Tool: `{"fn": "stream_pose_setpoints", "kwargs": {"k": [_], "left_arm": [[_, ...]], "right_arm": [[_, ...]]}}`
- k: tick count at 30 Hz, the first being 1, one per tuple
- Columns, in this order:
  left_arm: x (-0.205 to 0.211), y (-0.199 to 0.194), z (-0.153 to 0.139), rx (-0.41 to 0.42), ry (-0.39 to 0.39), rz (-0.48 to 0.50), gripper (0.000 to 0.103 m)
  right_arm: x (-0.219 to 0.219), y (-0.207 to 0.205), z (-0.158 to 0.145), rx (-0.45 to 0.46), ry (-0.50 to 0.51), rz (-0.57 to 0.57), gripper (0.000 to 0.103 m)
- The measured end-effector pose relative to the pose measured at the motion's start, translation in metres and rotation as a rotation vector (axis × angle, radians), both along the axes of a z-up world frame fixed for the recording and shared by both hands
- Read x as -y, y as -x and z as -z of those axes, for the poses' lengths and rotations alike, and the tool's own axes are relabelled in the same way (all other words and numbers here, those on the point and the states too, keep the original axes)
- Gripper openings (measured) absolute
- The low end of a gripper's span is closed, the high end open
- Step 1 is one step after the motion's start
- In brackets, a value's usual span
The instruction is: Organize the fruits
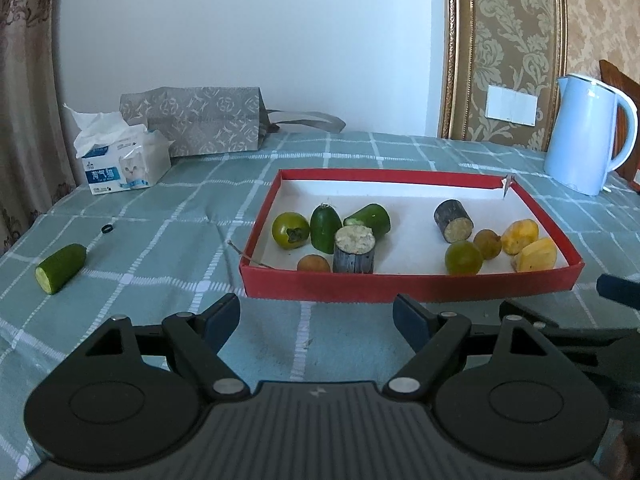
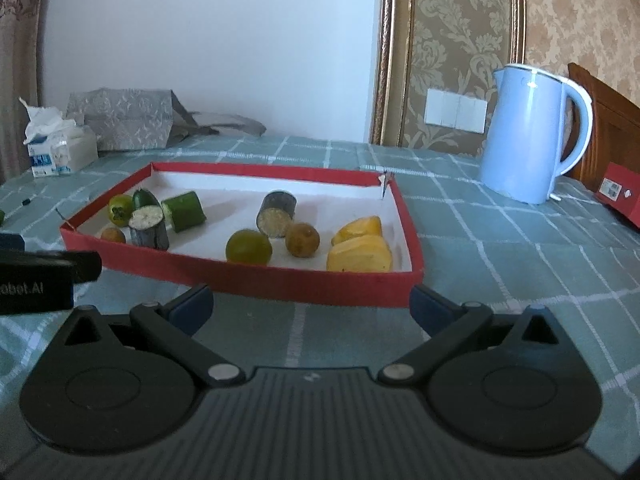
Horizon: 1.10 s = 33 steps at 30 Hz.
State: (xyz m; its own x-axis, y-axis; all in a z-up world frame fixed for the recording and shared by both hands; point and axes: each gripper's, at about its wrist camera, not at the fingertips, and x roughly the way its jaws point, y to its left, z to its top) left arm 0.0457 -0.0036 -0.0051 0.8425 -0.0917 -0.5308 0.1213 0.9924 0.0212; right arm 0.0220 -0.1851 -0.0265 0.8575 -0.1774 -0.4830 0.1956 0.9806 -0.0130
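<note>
Fruits fill the red tray (image 1: 408, 289) on the checked tablecloth (image 1: 160, 240), just ahead of both grippers; one cucumber piece (image 1: 61, 268) lies outside, well left. Left gripper (image 1: 316, 320) and right gripper (image 2: 311, 308) gape wide, holding nothing.

Soft daylight, sharp focus, fisheye-bent edges
</note>
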Motion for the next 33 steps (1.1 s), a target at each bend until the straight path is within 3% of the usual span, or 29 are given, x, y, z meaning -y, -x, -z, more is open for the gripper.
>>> {"fn": "stream_pose_setpoints", "kwargs": {"k": [33], "left_arm": [[0.0047,-0.0047,0.0058,0.021,-0.049,-0.008,0.084]], "right_arm": [[-0.0091,-0.0082,0.0075,-0.055,0.036,-0.025,0.103]]}}
